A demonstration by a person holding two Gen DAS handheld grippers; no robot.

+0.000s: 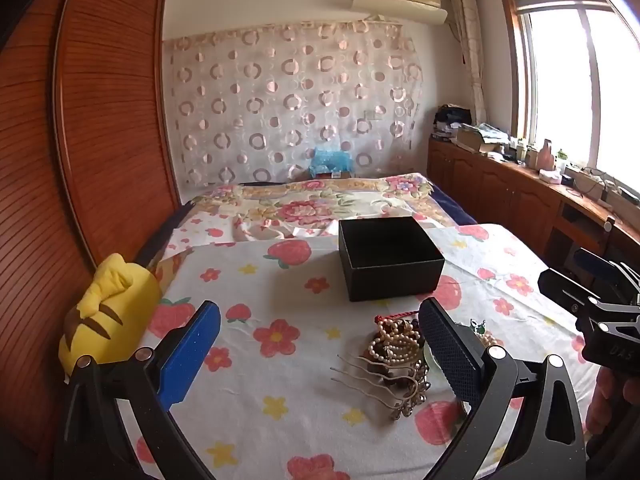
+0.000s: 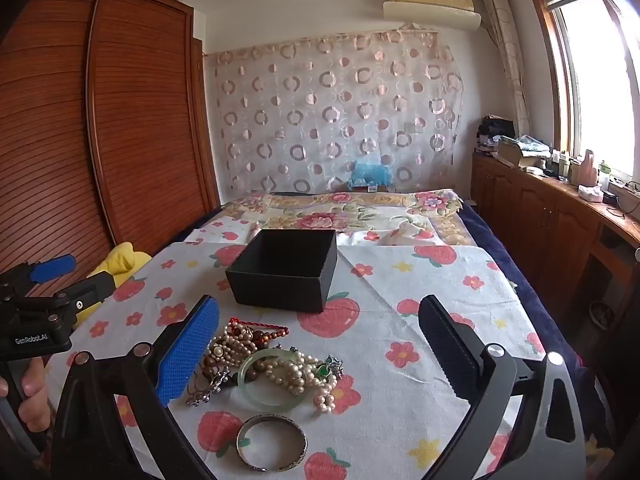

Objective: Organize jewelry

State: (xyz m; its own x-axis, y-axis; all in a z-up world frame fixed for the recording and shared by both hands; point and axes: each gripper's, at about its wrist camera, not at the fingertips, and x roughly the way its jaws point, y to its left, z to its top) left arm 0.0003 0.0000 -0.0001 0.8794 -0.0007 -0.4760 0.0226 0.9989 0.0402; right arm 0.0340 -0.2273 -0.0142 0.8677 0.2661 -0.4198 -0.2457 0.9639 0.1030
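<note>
Both grippers, left (image 1: pixel 320 344) and right (image 2: pixel 320 344), hung wide open and empty above the tangled pile of pearl necklaces and bangles (image 2: pixel 276 368) (on the strawberry-print bedsheet (image 2: pixel 400 400)), near the open black square box (image 2: pixel 284 268).

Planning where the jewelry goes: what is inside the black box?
The black box is open-topped. Only its dark inner walls show, with no jewelry visible; its floor is hidden by the near wall, so whether it is empty is unclear.
</note>
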